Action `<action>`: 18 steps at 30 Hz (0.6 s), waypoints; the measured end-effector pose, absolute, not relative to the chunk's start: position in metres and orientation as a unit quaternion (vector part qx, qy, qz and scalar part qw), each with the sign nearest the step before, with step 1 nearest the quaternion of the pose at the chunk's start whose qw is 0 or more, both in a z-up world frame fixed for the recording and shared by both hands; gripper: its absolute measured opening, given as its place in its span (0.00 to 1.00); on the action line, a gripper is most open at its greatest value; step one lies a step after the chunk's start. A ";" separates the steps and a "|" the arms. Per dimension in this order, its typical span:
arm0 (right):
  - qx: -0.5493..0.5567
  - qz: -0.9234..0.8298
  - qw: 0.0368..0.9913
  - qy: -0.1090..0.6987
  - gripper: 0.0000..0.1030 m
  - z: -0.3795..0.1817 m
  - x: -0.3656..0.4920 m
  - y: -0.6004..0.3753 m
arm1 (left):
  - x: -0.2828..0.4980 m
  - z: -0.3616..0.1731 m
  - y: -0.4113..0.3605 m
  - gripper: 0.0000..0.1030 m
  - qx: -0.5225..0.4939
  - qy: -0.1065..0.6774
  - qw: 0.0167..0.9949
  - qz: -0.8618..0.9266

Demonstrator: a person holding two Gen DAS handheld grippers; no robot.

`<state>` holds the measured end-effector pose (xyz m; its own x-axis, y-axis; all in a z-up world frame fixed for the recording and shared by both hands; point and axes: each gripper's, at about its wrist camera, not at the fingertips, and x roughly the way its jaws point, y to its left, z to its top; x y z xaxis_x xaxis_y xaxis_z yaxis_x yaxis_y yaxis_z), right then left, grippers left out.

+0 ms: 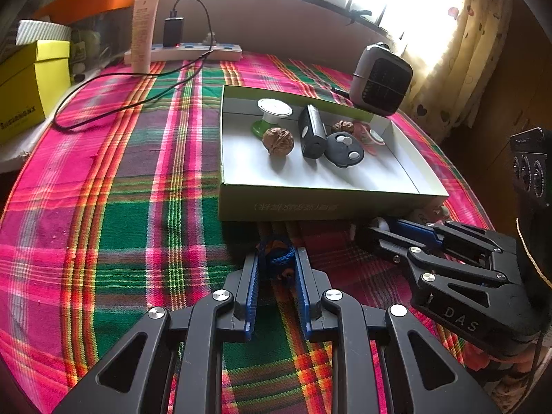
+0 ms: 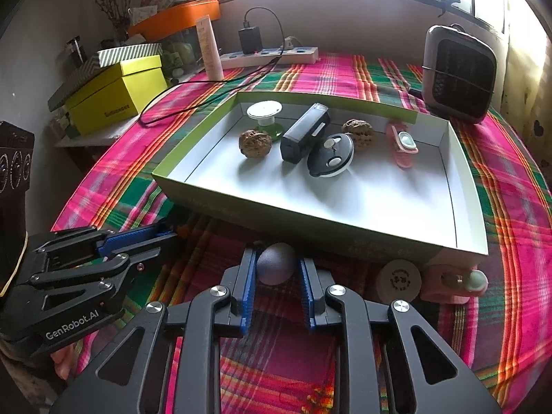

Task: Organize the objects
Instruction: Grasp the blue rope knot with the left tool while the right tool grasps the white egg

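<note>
Plaid cloth (image 1: 145, 214) over the table, with a shallow open box (image 1: 310, 203) near the middle. Inside the box: two walnuts (image 1: 278, 140) (image 2: 358, 134), a white-topped green spool (image 1: 272, 114), a dark rectangular gadget (image 1: 311, 131), a round black key fob (image 1: 345, 150), and a pink clip-like piece (image 2: 402, 146). Just in front of the box's near wall, left gripper (image 1: 276, 265) with jaws narrowed onto a small brownish lump wrapped in blue cord (image 1: 277, 255), pads pressing both sides. Beside it to the right, right gripper (image 2: 277, 269) with jaws drawn in close against a grey egg-shaped ball (image 2: 276, 263), touching on both sides. Further right along the box front, a round beige disc (image 2: 399, 280) and a pink holder (image 2: 452, 284). At the far edge: power strip (image 1: 193, 51), upright tube (image 1: 143, 34), small heater (image 1: 381, 81), yellow box (image 1: 31, 86).
</note>
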<state>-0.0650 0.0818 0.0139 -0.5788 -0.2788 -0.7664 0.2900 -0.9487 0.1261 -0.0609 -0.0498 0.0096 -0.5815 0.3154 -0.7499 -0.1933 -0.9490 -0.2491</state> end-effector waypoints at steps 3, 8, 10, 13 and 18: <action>0.429 -0.889 0.162 0.004 0.23 0.015 -0.064 0.082 | -0.060 0.010 -0.050 0.18 -0.435 -0.071 0.142 0.887; 0.429 -0.888 0.165 0.001 0.23 0.015 -0.062 0.083 | -0.059 0.010 -0.051 0.18 -0.435 -0.070 0.141 0.887; 0.428 -0.888 0.166 0.001 0.23 0.016 -0.061 0.083 | -0.059 0.010 -0.051 0.18 -0.434 -0.069 0.141 0.887; 0.427 -0.888 0.167 -0.001 0.23 0.016 -0.060 0.083 | -0.057 0.011 -0.050 0.18 -0.434 -0.068 0.141 0.887; 0.423 -0.890 0.169 -0.003 0.23 0.020 -0.058 0.084 | -0.054 0.016 -0.050 0.18 -0.429 -0.065 0.142 0.890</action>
